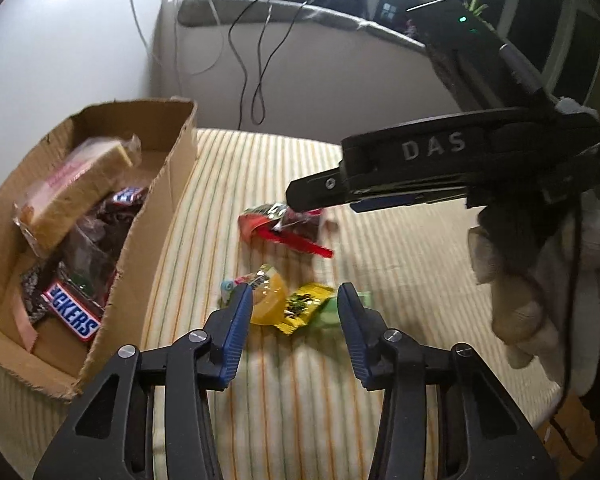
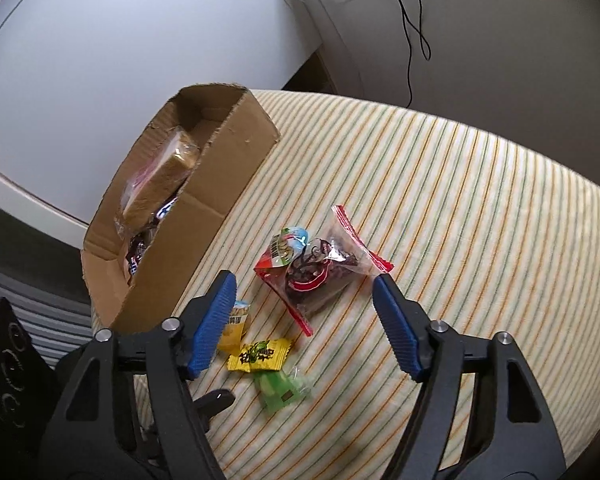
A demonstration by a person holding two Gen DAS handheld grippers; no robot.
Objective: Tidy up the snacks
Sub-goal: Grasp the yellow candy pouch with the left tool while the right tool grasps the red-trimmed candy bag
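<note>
The left wrist view looks into the box (image 1: 100, 216): a wrapped cake (image 1: 74, 184) on top, Snickers bars (image 1: 74, 314) and dark wrappers beneath. The right wrist view sees that box (image 2: 204, 200) from outside, its near wall hiding most of the contents.

The striped surface (image 2: 460, 200) carries the loose snacks. The right view shows the clear red-edged bag (image 2: 324, 264) of dark pieces lying flat, with a small colourful packet (image 2: 286, 246) touching its left side; in the left view the bag (image 1: 296, 232) is partly covered by the right tool (image 1: 312, 200). That tool's fingers stand apart above the bag, not touching it (image 2: 304, 308).

Nearer lie an orange pack (image 1: 268, 300), a yellow candy (image 1: 304, 306) and a green candy (image 1: 330, 312), close together. The left tool (image 1: 294, 308) is spread, its fingers to either side of the yellow candy with nothing pinched. In the right view the orange pack (image 2: 234, 326) is half hidden behind a blue pad (image 2: 214, 316), and the green candy (image 2: 280, 390) is just beside the yellow one (image 2: 260, 354).

Only the left view shows the gloved hand (image 1: 540, 292) holding the right tool, a ledge (image 1: 300, 16) with cables (image 1: 252, 60), and a window. The right view shows a striped rug (image 2: 32, 300) beyond the surface's edge.
</note>
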